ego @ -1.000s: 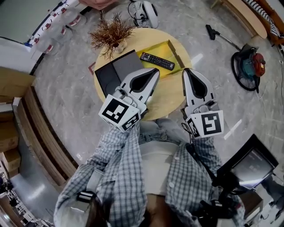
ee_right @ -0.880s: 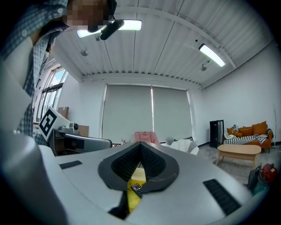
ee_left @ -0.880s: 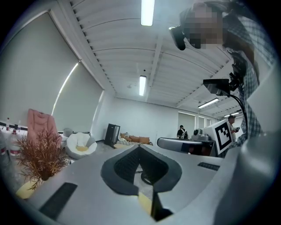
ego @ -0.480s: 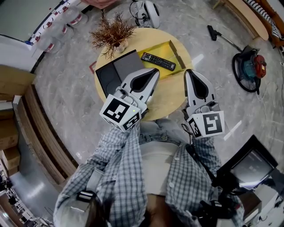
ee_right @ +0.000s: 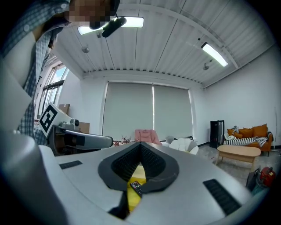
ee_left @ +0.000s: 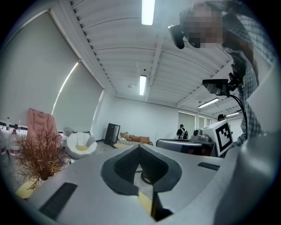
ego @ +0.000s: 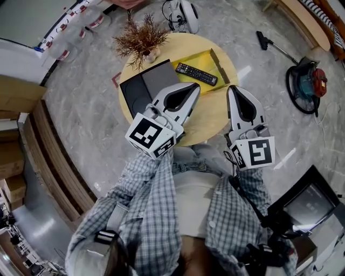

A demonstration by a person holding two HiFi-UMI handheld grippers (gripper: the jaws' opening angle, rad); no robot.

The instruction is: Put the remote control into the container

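Note:
A black remote control lies inside the shallow yellow container at the far side of the round wooden table. My left gripper hovers shut and empty over the table's middle, its tip just short of the remote. My right gripper is also shut and empty, over the table's right part. In the right gripper view the remote and the yellow container show below the closed right gripper. The left gripper view shows the closed left gripper pointing out into the room.
A dark grey box lies on the table's left part, with a dried plant behind it. On the floor are a vacuum cleaner at the right and a white seat beyond the table. A monitor stands at the lower right.
The whole head view has shifted slightly, and both grippers and the table sit a little more to the right. Both grippers stay shut; the remote has not moved.

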